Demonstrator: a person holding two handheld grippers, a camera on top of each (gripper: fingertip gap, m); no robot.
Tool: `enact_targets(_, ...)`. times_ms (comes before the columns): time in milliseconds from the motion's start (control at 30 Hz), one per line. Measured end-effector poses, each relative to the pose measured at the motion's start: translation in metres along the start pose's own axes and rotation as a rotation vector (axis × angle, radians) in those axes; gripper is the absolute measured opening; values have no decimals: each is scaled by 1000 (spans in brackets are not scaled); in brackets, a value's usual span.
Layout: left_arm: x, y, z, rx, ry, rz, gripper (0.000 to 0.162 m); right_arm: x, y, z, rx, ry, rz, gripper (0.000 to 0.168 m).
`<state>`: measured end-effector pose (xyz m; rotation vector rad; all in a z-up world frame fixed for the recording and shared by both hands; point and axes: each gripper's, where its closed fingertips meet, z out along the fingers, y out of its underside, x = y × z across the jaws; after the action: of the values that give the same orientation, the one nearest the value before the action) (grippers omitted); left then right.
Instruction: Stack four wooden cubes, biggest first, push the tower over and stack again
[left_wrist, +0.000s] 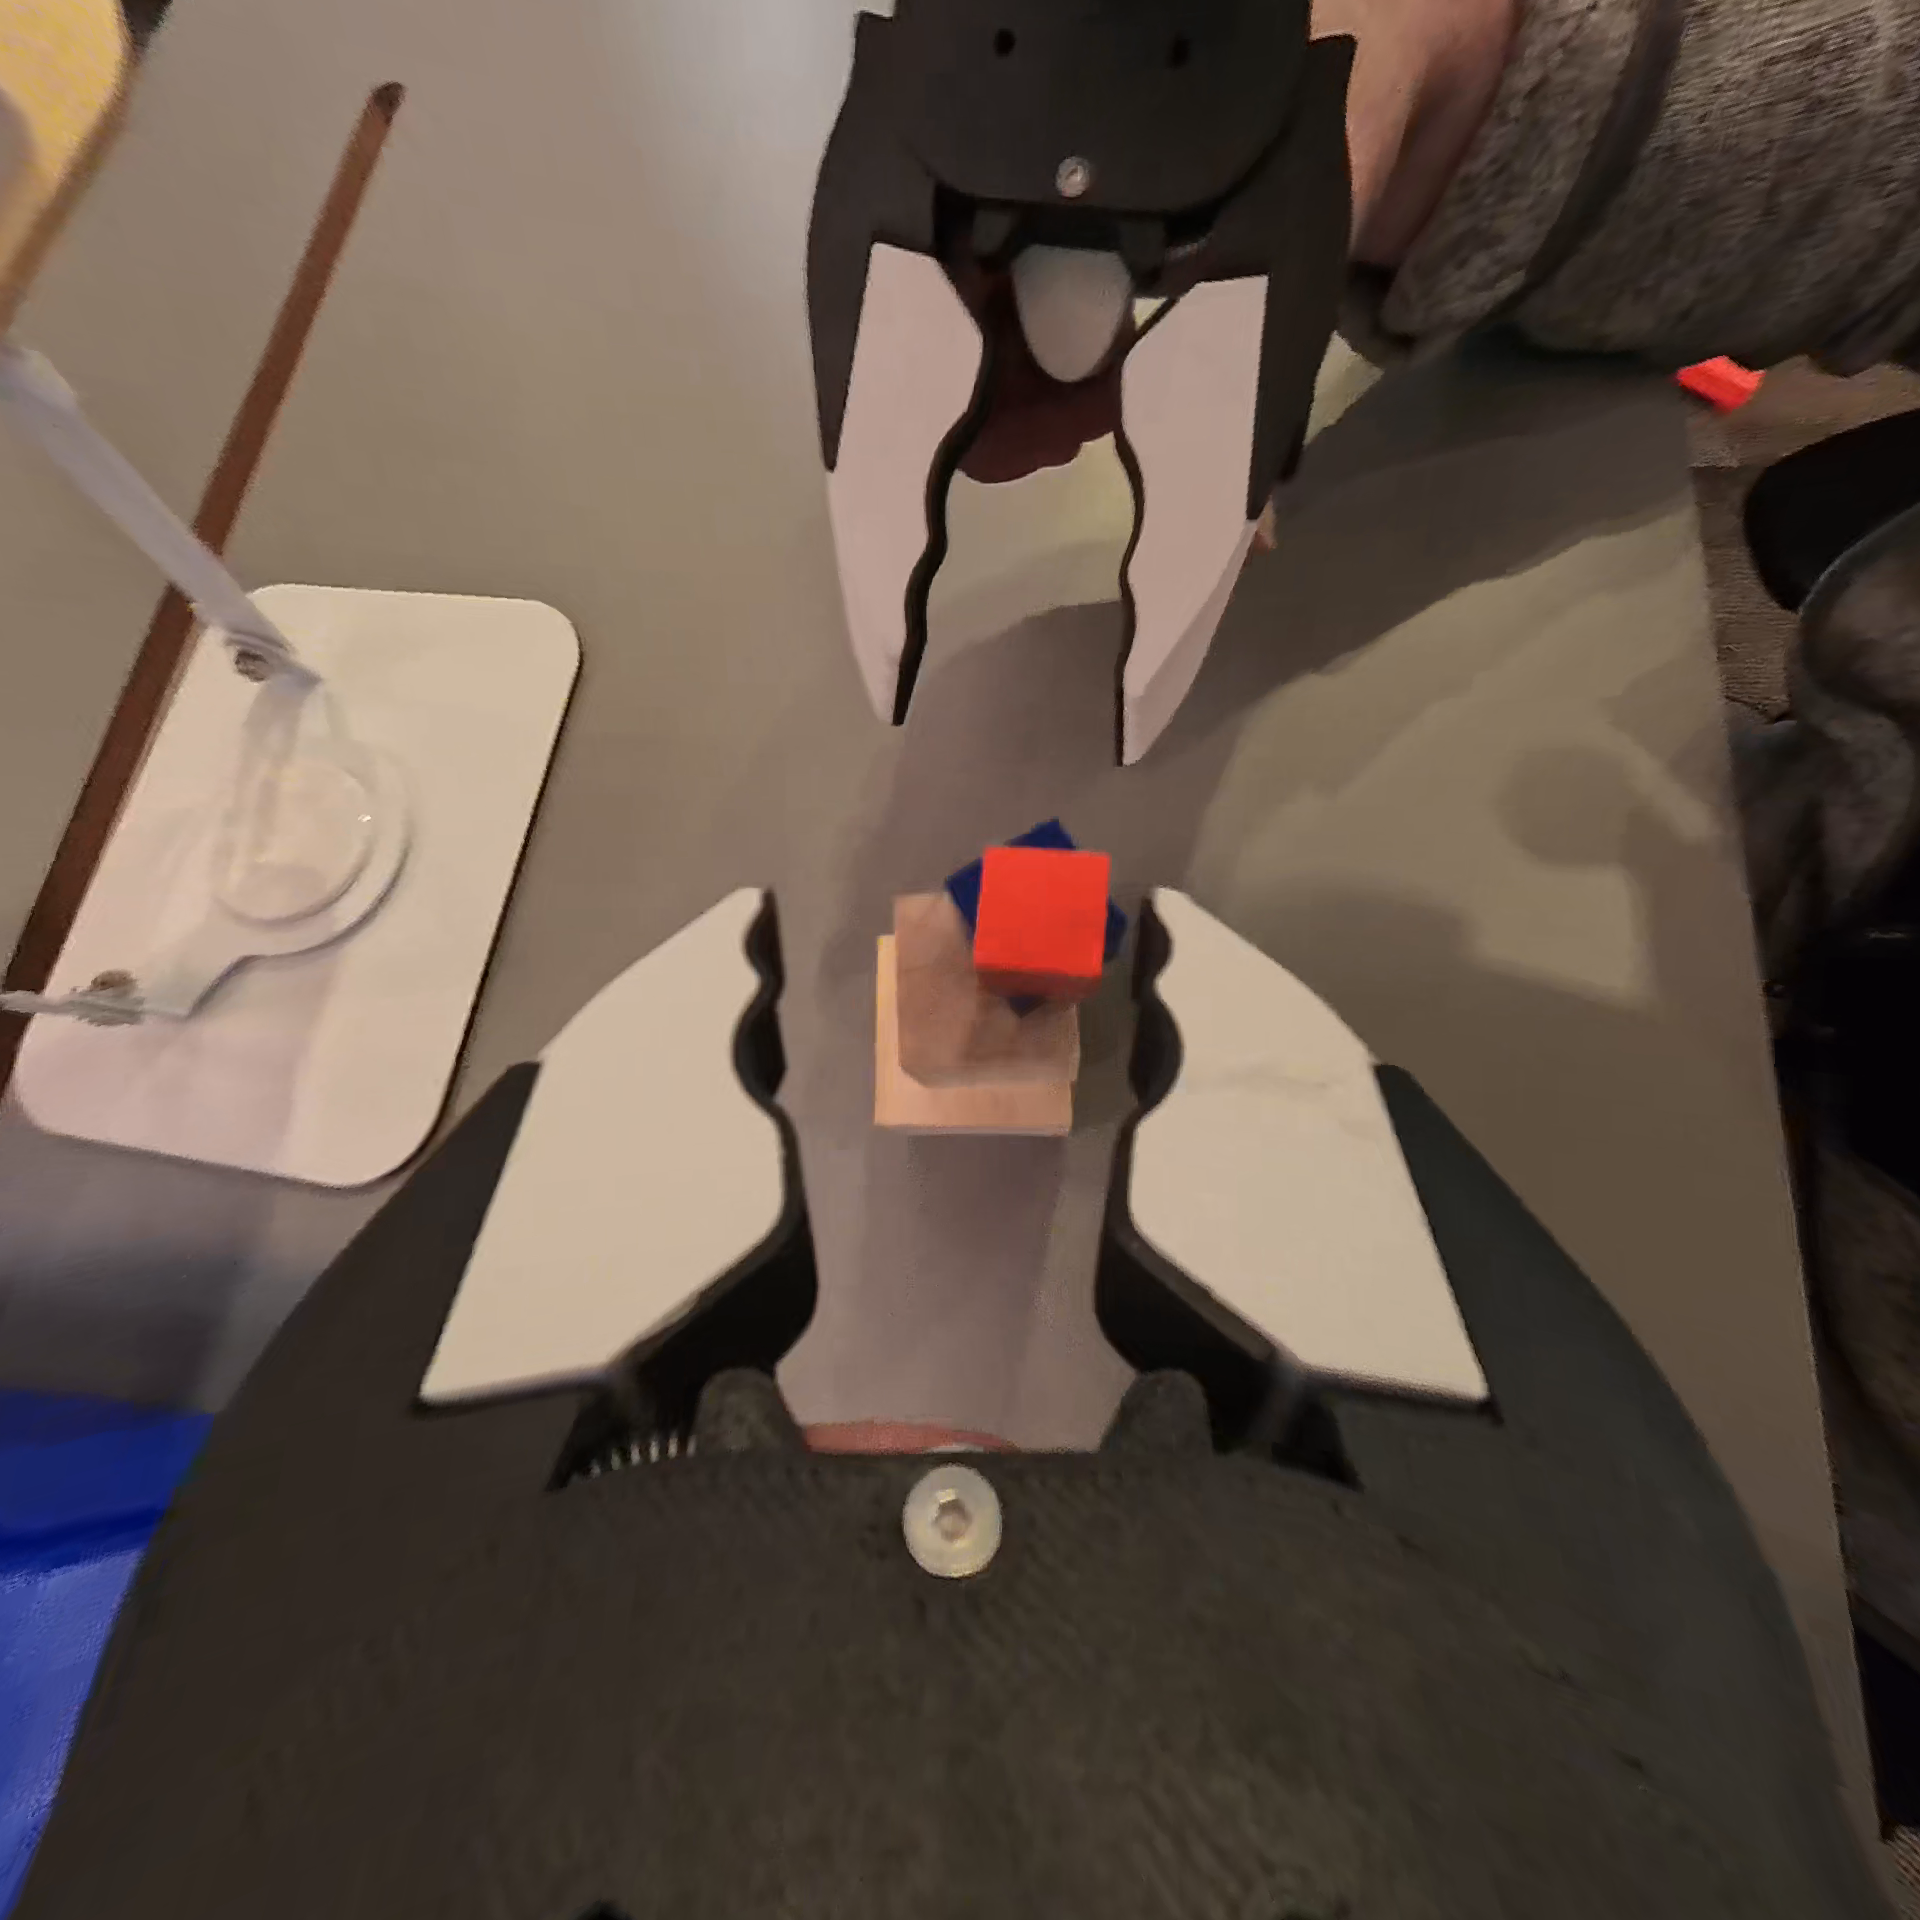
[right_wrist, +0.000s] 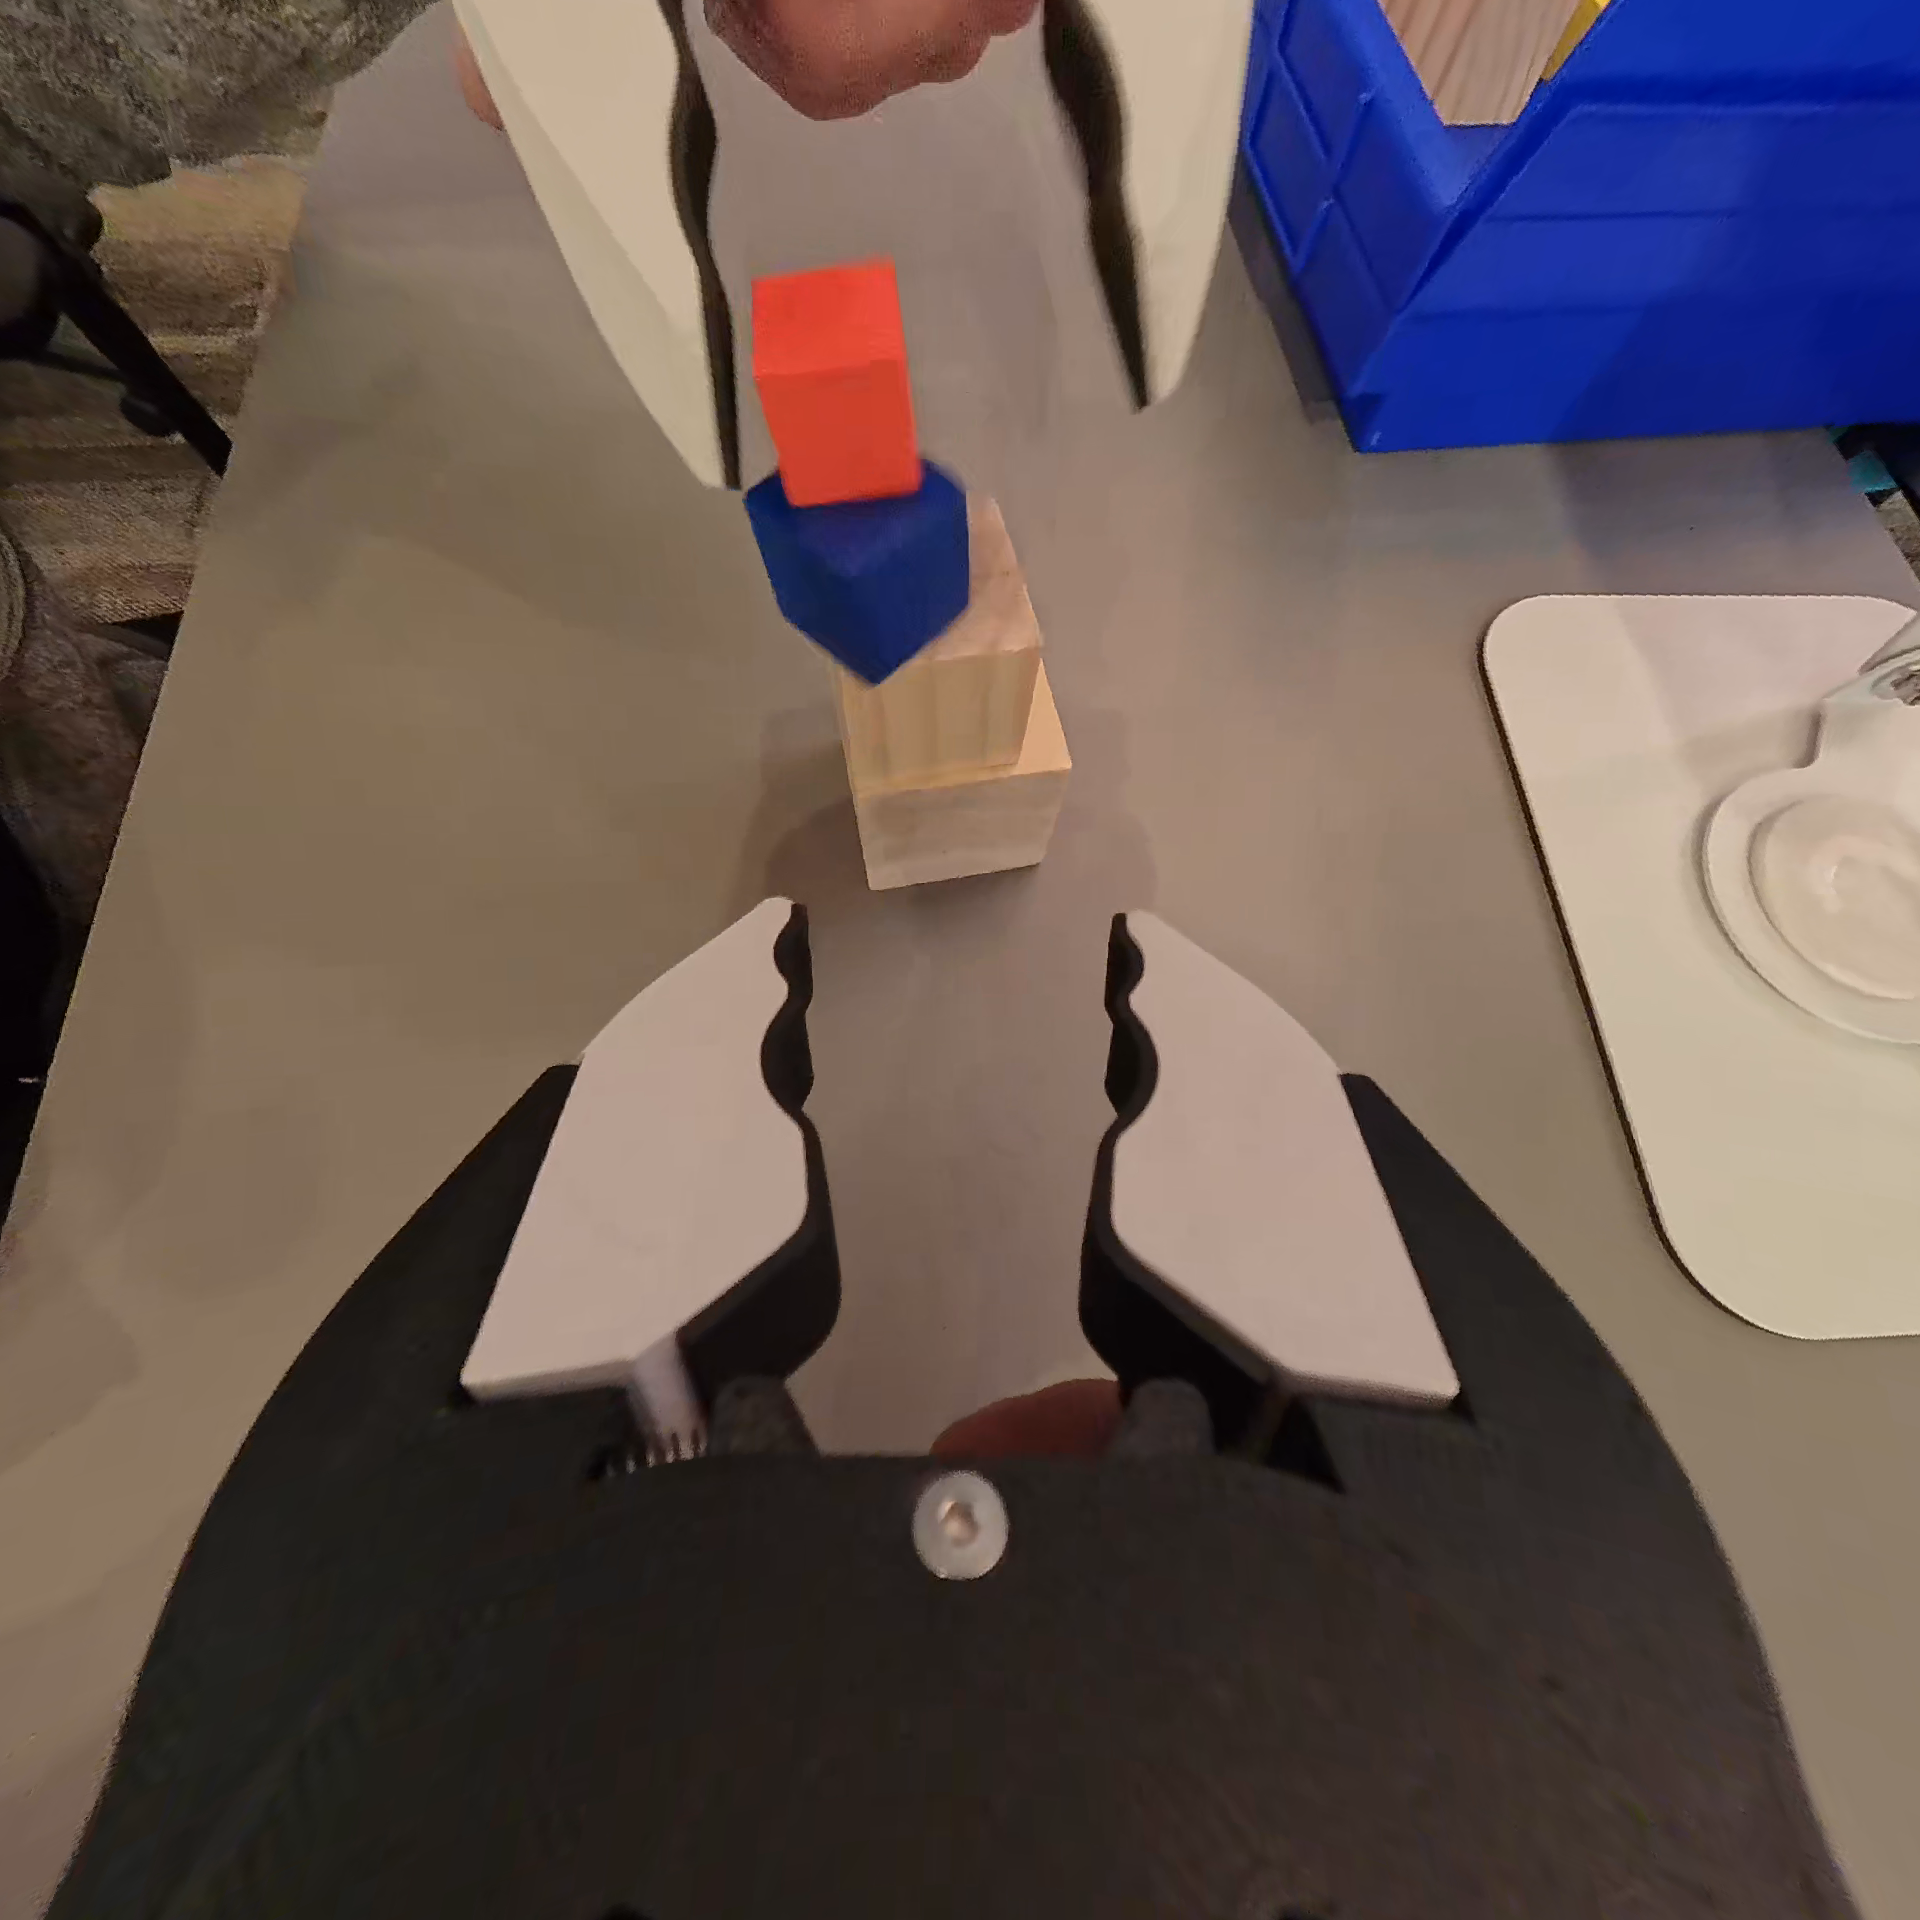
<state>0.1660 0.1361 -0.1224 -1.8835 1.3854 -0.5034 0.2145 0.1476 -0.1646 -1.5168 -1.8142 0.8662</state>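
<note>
Cubes are seen in a tower of four on the grey tabletop (right_wrist: 520, 935): the biggest plain wooden cube (right_wrist: 961, 821) at the bottom, a smaller plain cube (right_wrist: 951, 686) on it, then a blue cube (right_wrist: 862, 577) turned cornerwise and overhanging, and a red cube (right_wrist: 836, 384) on top. The upper two appear blurred and shifted sideways, so the tower is judged to be at the pushing-over step, though it cannot be told for sure. The left hand-held gripper (left_wrist: 956, 904) is held wide open and empty, its tips on both sides of the tower; the right hand-held gripper (right_wrist: 956, 914) is also open and empty, just before the bottom cube. For a good push, the upper cubes should be touched gently from one side, so that nothing rolls toward the tabletop edge or the white mat (right_wrist: 1714, 935). The plain cubes show pale grain and sharp edges; the painted ones look matte and smooth. A blue plastic bin (right_wrist: 1558, 260) stands behind.
</note>
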Motion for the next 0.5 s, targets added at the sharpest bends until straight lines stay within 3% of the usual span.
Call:
enact_targets(133,2,11,-20,77,-28,-48,68,-9,-11,10,14,20,-13,60)
enact_targets(333,12,43,-10,121,-32,-133,64,-8,-22,34,28,48,-20,63)
enact_targets(500,8,54,7,95,-39,-126,61,-6,-40,29,115,34,-26,44)
